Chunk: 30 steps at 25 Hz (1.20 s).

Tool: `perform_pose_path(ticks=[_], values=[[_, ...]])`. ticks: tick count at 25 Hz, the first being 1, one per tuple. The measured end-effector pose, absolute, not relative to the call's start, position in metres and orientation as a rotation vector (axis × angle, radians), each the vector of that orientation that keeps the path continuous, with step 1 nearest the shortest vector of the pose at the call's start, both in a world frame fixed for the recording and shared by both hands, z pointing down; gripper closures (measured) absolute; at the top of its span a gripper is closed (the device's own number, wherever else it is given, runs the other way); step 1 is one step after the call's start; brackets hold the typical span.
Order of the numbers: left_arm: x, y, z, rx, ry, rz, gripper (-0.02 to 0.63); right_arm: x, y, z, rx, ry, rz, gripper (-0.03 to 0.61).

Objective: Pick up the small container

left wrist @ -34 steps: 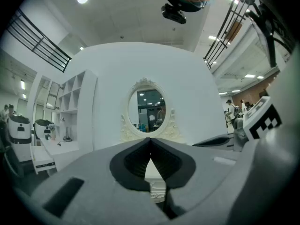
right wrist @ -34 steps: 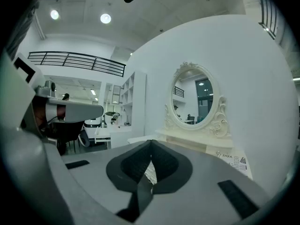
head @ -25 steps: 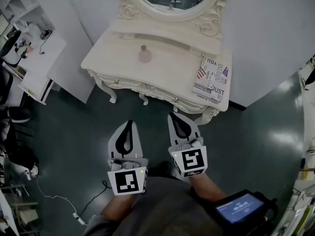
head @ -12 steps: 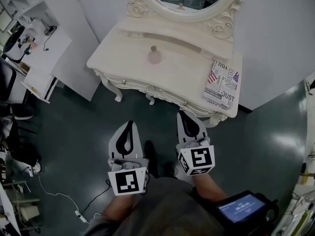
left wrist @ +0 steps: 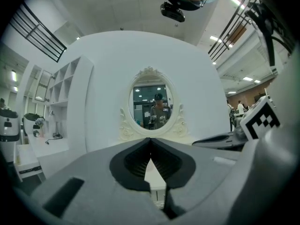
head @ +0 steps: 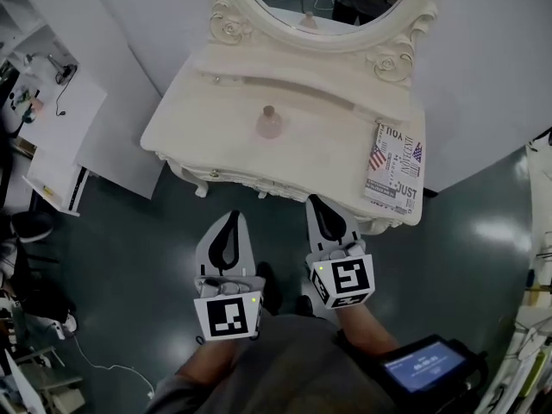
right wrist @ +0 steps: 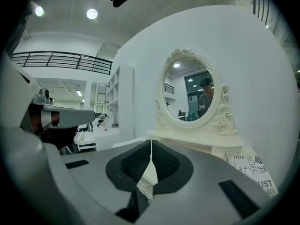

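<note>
While the person has stepped closer to the dressing table [head: 198, 119] over the past second, both tools stay clenched and empty. The left gripper [head: 229, 217] and right gripper [head: 313, 202] now hang just short of its front edge. The small container [head: 269, 124] stands upright mid-tabletop, at twelve o'clock from them, untouched. The reach looks barely begun, and the jaws must open first.

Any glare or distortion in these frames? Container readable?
Head view: glare patches on the floor; container small, pale, low contrast against the dresser. Both gripper views: strong fisheye, black vignetted corners; ceiling light blown out in the right one.
</note>
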State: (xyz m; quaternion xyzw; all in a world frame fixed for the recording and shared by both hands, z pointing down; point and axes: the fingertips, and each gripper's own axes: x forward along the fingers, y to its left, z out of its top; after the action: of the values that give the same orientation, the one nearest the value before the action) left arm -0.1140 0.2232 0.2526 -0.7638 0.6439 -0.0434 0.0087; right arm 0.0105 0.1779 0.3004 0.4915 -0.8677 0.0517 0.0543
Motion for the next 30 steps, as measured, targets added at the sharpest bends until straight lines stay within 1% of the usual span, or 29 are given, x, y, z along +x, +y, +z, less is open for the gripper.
perform_pose_path(ticks=[12, 30], values=[[-0.135, 0.147, 0.232, -2.486, 1.833, -0.077, 0.601, -0.008, 0.117, 0.266, 1.635, -2.571, 0.062, 0.563], [-0.115, 0.053, 0.268, -2.535, 1.853, -0.167, 0.601, 0.007, 0.020, 0.297, 1.627, -2.575, 0.171, 0.563]])
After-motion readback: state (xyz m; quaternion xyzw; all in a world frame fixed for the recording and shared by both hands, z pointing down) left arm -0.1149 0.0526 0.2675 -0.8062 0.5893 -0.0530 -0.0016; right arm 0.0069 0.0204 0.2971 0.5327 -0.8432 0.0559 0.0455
